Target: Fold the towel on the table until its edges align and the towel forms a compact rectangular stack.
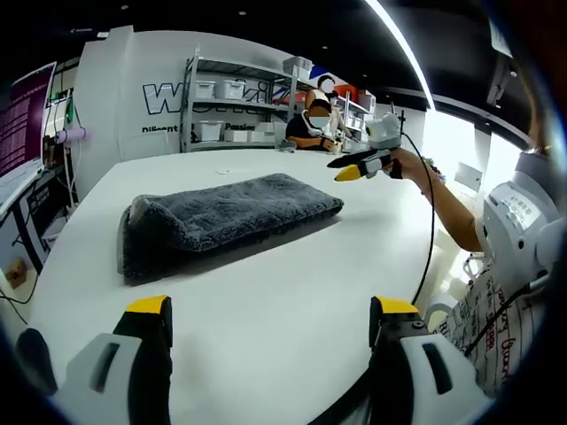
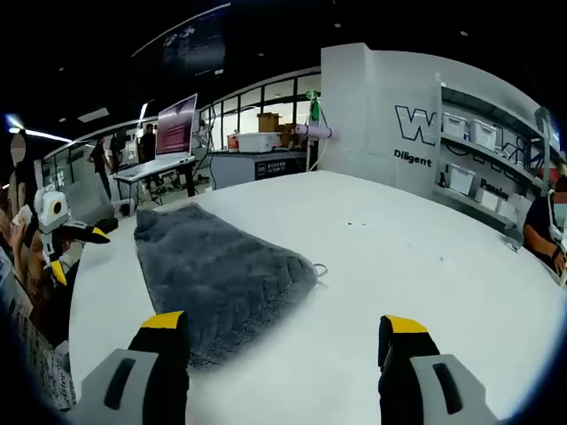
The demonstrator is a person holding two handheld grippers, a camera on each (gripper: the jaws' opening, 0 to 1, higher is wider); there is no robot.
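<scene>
Left gripper view: grey towel (image 1: 221, 219) at 11 o'clock on white table (image 1: 292, 319), already folded, edges roughly even; left gripper (image 1: 270, 323), right gripper (image 2: 285, 336) wide open, empty. Risk: further tug skewing stack, undoing alignment

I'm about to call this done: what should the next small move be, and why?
Probably hold both grippers back and check the edges rather than fold again. The grey towel already lies as a folded, roughly rectangular stack on the white table, and the left gripper and right gripper are open, apart from it.
</scene>
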